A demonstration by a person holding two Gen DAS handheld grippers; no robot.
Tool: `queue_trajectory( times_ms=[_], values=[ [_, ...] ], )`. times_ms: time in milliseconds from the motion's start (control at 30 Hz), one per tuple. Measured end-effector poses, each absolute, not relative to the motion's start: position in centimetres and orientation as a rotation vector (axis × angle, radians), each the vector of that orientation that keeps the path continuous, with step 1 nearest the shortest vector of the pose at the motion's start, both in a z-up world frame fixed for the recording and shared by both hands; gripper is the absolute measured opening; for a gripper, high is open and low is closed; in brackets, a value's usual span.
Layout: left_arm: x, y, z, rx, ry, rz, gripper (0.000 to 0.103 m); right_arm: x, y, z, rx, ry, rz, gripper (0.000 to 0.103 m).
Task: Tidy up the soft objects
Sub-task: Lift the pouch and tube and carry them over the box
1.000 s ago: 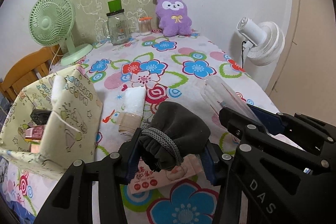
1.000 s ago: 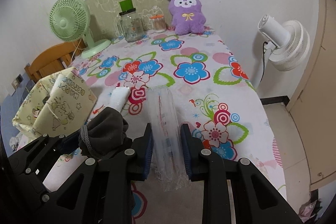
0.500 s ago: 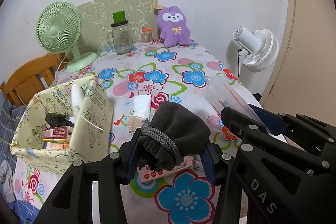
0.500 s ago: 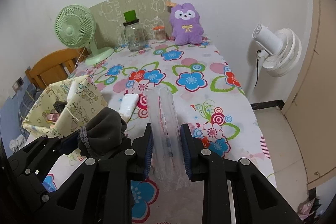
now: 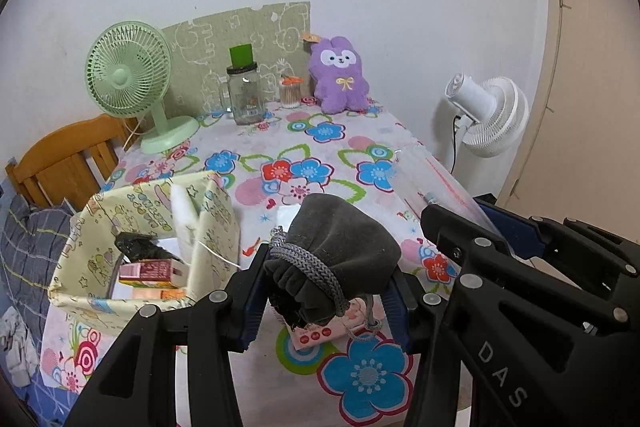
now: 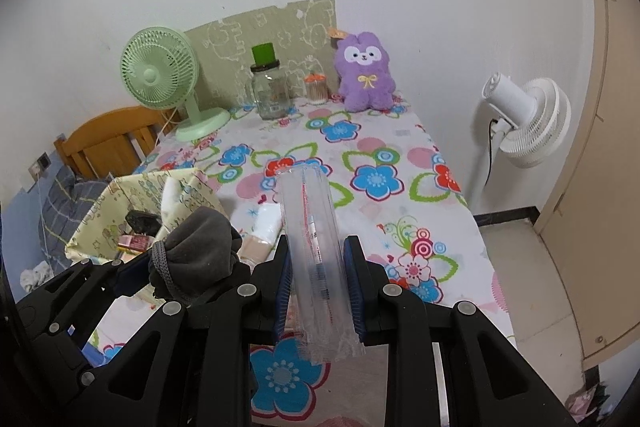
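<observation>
While raised above the flowered surface (image 5: 320, 147), left gripper (image 5: 326, 291) clamped on a grey drawstring pouch (image 5: 340, 247), jaws pressed to its 2 sides, cord hanging off the front. Right gripper (image 6: 318, 283) alongside, jaws narrow on a clear plastic sleeve (image 6: 312, 223) with a thin pen-like item inside, sleeve sticking forward past the tips. Below the pouch, lying flat: a pink printed packet (image 5: 320, 335). To the left, at the edge: a pale yellow fabric basket (image 5: 100, 227) with small boxes and a black item inside. Farther back: green fan (image 5: 128, 75), glass jar (image 5: 244, 95), purple plush (image 5: 340, 75). Off to the right: white fan (image 5: 492, 115).
</observation>
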State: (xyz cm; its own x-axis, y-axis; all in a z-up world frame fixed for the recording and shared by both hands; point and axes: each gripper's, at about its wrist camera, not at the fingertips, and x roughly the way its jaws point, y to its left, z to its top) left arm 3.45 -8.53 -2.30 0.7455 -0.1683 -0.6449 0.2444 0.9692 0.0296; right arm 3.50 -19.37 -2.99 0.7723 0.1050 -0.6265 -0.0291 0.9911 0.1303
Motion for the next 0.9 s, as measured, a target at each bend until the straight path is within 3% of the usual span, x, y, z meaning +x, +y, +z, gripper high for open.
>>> queue_trajectory(
  times_ms=[900],
  values=[
    [4.7,-3.0,1.6,0.097,0.641,-0.198,0.052,4.7,-13.9,1.3,0.081,0.635,0.119,0.029]
  ],
)
